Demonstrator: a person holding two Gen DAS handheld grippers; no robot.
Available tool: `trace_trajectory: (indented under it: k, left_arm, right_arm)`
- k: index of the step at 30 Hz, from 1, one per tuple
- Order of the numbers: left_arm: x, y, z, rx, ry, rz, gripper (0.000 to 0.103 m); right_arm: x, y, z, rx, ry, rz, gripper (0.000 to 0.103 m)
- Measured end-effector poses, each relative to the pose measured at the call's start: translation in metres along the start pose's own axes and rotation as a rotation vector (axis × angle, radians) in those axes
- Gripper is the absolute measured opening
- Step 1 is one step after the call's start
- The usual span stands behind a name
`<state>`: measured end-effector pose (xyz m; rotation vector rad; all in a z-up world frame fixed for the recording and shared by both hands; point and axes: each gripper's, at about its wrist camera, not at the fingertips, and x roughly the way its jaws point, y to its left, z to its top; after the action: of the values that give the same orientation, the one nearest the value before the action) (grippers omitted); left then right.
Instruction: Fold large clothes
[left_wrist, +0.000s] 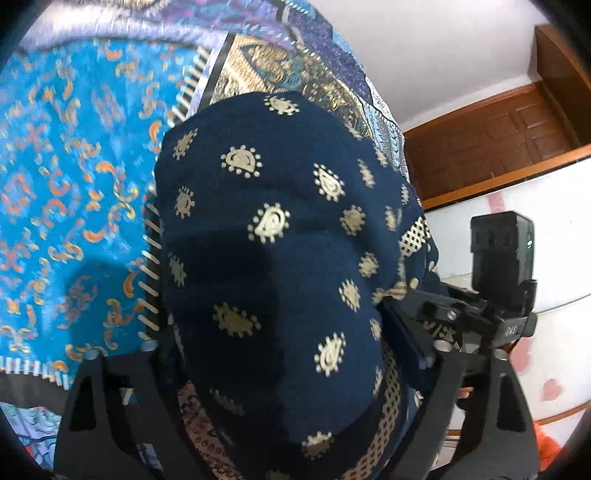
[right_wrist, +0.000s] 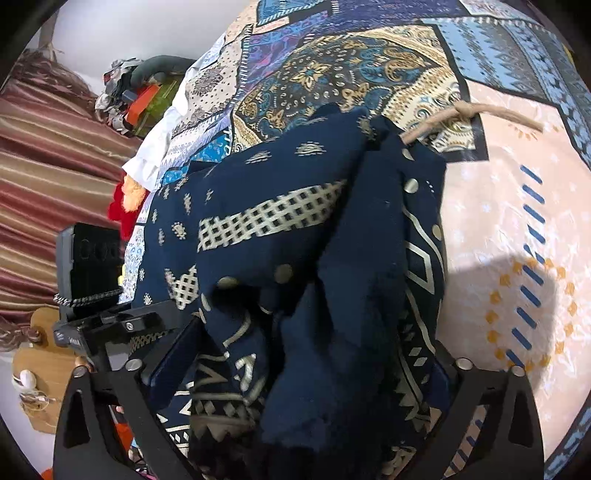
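The big dark blue garment (left_wrist: 273, 258) with little gold shapes is being held up over a bed. Both grippers have a piece of it, most likely so it can be carried and laid down flat in a fold.

In the left wrist view, the cloth bulges up like a round hill right in front of the camera. It fills the gap between the two black fingers of the left gripper (left_wrist: 291, 424). The fingers (left_wrist: 110, 406) stand on the near left and near right, and the cloth is squeezed between them. The fingertips are hidden under the cloth, so how tight the squeeze is cannot be seen, but the cloth seems to hang from this grip. On the far left lies a bright blue bedspread (left_wrist: 55, 184) with orange curls. On the right, the other gripper's black body pokes in just beside the cloth, so the two grippers are close together.

In the right wrist view, the garment is bunched in thick folds between the fingers of the right gripper (right_wrist: 295, 406). The fingers are pulled in on the bunch and grip it. The rest of the cloth trails away toward the far left over the patchwork bedspread (right_wrist: 332, 74). A tan drawstring (right_wrist: 465, 114) sticks out at the far edge of the cloth. On the right is a pale pink patch (right_wrist: 517, 221) of the bed cover, bare of cloth.

Holding both ends near each other like this probably brings one half over the other.
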<state>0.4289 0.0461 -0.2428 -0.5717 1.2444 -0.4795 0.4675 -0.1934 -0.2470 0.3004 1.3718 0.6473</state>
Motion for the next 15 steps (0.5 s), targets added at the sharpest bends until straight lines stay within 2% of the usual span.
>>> trace_trajectory:
  k: [1, 2, 4, 7, 10, 15]
  left_arm:
    - [-0.005, -0.004, -0.002, 0.013, -0.008, 0.018, 0.078]
    - [-0.011, -0.01, -0.004, 0.026, -0.021, 0.037, 0.076]
    - [-0.024, -0.021, -0.006, 0.057, -0.048, 0.05, 0.069]
    - [-0.056, -0.044, -0.009, 0.125, -0.107, 0.087, 0.066]
    - [-0.106, -0.061, -0.011, 0.204, -0.197, 0.155, 0.066]
    - [-0.183, -0.069, -0.004, 0.217, -0.307, 0.204, 0.066]
  right_arm:
    - [-0.001, 0.002, 0.0, -0.01, -0.005, 0.005, 0.078]
    - [-0.002, 0.005, 0.001, -0.013, -0.006, 0.011, 0.069]
    - [-0.009, 0.012, 0.004, -0.018, -0.013, 0.027, 0.042]
    - [-0.023, 0.041, 0.007, -0.084, -0.038, 0.027, 0.035]
    - [-0.035, 0.08, 0.01, -0.174, -0.097, -0.006, 0.033]
    - [-0.059, 0.14, 0.03, -0.219, -0.183, 0.057, 0.033]
